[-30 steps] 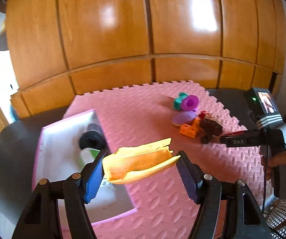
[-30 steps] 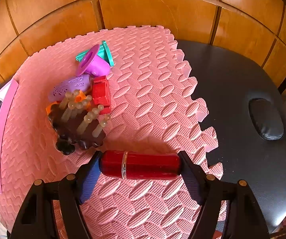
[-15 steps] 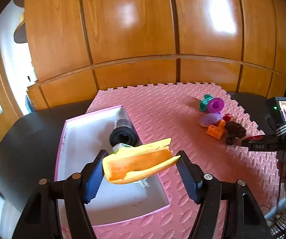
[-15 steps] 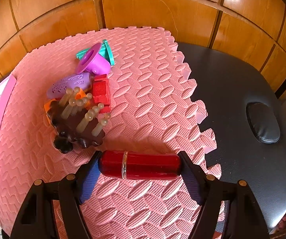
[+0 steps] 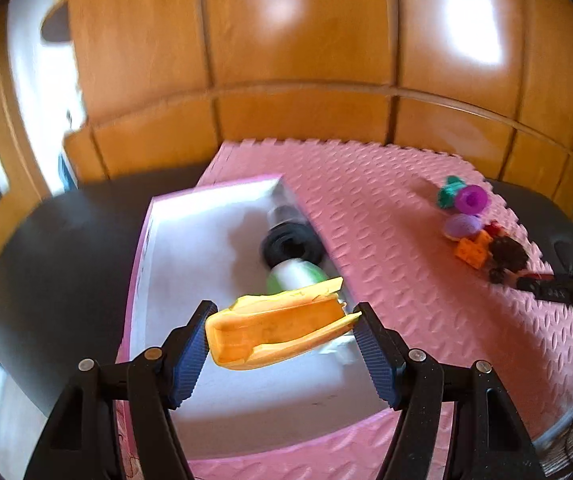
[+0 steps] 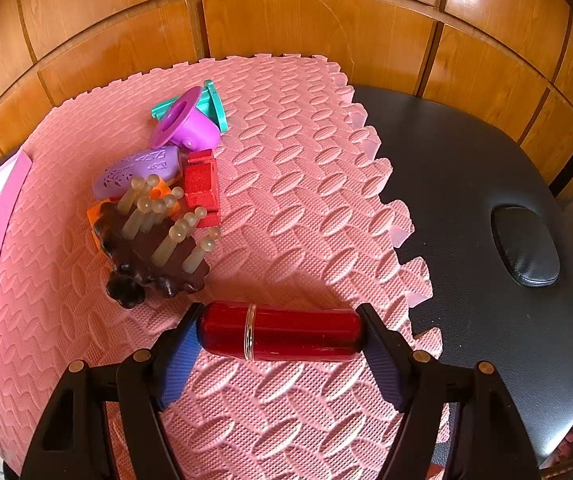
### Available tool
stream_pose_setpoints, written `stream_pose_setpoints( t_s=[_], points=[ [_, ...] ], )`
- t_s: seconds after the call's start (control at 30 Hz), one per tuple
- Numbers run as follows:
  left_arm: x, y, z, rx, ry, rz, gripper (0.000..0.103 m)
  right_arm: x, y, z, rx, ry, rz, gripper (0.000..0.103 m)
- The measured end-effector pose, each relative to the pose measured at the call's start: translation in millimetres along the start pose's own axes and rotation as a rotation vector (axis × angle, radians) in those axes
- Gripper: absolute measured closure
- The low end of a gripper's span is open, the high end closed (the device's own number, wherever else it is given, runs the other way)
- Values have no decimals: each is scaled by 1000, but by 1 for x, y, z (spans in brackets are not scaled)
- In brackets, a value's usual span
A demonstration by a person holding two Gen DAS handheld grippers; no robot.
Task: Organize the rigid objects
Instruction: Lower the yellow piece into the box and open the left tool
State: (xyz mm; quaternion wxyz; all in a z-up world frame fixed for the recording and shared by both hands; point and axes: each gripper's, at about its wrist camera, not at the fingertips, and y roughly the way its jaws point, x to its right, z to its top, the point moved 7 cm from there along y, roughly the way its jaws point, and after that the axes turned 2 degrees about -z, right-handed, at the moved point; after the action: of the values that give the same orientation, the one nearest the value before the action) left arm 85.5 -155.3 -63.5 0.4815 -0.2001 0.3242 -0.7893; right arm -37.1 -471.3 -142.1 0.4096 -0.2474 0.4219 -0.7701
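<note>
The left gripper point(image 5: 282, 340) squeezes the orange plastic shell point(image 5: 274, 334) sideways, right above the near end of the white tray point(image 5: 190, 248), while far right the right gripper point(image 6: 280, 338) squeezes a red tube point(image 6: 282, 332) sideways above the pink mat point(image 6: 298, 208).

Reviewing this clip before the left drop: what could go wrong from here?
1. The orange shell piece is pinched only at its two ends by the left gripper, tilted; it could pivot or slip out.
2. Below it, the white tray already holds a black ring and a green-and-white item; a drop may land on them and bounce out.
3. The red cylinder in the right gripper is smooth and held end to end, so it could squirt free.
</note>
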Motion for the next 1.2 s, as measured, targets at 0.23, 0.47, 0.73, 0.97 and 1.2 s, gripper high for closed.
stream_pose_setpoints(
  t_s=[0.23,0.47,0.73,0.97,1.2],
  points=[
    [-69,46,19,-95,-158,11,33,0,0,0,0,1,-3,27],
    [-86,96,36,-172,-241,-19,33,0,0,0,-1,3,-3,27],
    [-76,132,64,-178,-278,-53,24,0,1,1,-1,2,-4,27],
    [-84,114,56,-139,-299,-18,19,-1,1,2,0,1,-10,27],
    [-83,64,25,-84,-234,38,19,-1,1,2,2,-3,-17,27]
  ],
)
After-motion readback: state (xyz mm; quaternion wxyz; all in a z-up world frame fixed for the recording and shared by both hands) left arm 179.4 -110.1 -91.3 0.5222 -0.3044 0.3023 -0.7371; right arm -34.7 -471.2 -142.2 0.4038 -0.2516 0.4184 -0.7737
